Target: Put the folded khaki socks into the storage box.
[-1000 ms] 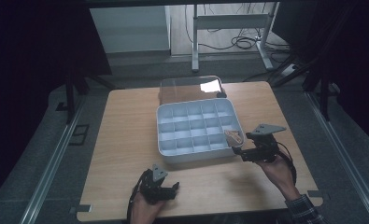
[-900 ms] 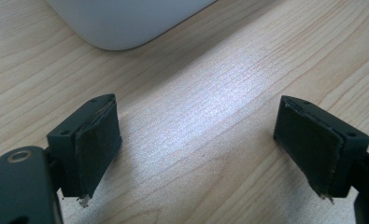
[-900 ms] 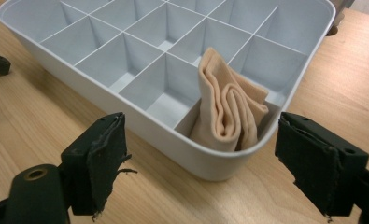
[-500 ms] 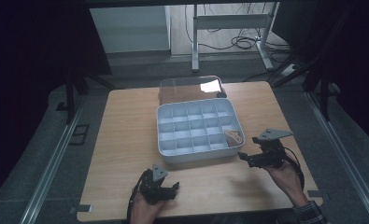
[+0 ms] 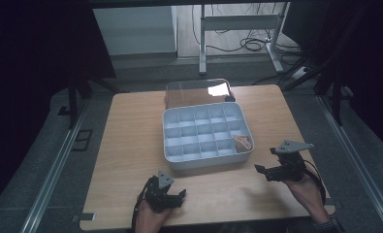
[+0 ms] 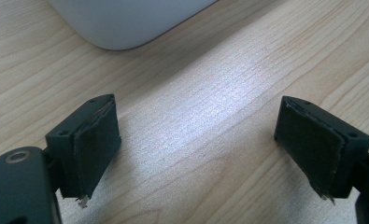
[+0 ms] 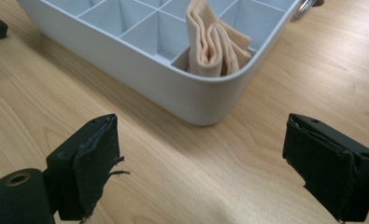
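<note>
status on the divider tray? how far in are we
Done: one folded peach cloth sits in a near-right corner compartment of the grey divider tray; its clear lid lies off behind it. In hand: nothing; the right gripper and left gripper are open over bare table. Left: the other compartments look empty, and no more cloths are in sight, so the goal is unclear.

One wooden bench (image 5: 131, 145). One grey divided tray (image 5: 172, 155) stands on it, its grid four compartments by four, sixteen in all. One folded beige cloth (image 5: 242, 142) sits in a single compartment (by the tray's corner). One clear lid (image 5: 189, 92) lies behind the tray. Two grippers: the left gripper (image 5: 177, 196) and the right gripper (image 5: 261, 171). Two hands hold them.
</note>
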A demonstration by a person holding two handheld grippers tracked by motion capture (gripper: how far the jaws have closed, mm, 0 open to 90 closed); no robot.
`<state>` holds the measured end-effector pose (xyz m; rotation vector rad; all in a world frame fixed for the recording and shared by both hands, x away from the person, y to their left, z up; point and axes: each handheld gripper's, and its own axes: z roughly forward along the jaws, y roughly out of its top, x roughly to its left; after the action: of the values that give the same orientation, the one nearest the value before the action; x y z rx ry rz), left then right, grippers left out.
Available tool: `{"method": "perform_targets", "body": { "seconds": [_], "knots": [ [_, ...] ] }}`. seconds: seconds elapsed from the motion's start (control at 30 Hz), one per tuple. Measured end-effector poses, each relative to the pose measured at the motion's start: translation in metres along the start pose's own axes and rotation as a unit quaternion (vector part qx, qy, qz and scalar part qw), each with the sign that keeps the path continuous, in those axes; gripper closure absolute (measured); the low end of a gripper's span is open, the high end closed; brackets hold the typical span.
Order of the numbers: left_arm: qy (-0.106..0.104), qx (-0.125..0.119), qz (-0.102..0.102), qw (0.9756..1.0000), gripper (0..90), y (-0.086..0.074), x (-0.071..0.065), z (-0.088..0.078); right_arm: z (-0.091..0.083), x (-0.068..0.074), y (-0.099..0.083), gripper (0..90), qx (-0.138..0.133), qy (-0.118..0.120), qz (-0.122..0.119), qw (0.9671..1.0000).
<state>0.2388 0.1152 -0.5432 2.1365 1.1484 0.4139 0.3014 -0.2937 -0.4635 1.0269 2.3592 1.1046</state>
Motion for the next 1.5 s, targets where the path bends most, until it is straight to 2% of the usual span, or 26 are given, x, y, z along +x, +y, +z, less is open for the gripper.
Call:
{"method": "perform_targets", "body": {
  "seconds": [0.37, 1.13, 1.5],
  "knots": [
    [0.000, 0.000, 0.000, 1.0000, 14.2, 0.000, 0.000, 0.000, 0.000, 0.002, -0.020, 10.5, 0.004, 0.001, 0.002, 1.0000],
    [0.001, 0.000, 0.000, 1.0000, 14.3, 0.000, 0.000, 0.000, 0.042, 0.025, -0.060, 10.4, 0.044, -0.003, -0.011, 0.9989],
    [0.001, 0.000, 0.000, 1.0000, 14.3, 0.000, 0.000, 0.000, 0.046, 0.026, -0.063, 10.0, 0.037, 0.006, -0.005, 0.9993]
  ]
}}
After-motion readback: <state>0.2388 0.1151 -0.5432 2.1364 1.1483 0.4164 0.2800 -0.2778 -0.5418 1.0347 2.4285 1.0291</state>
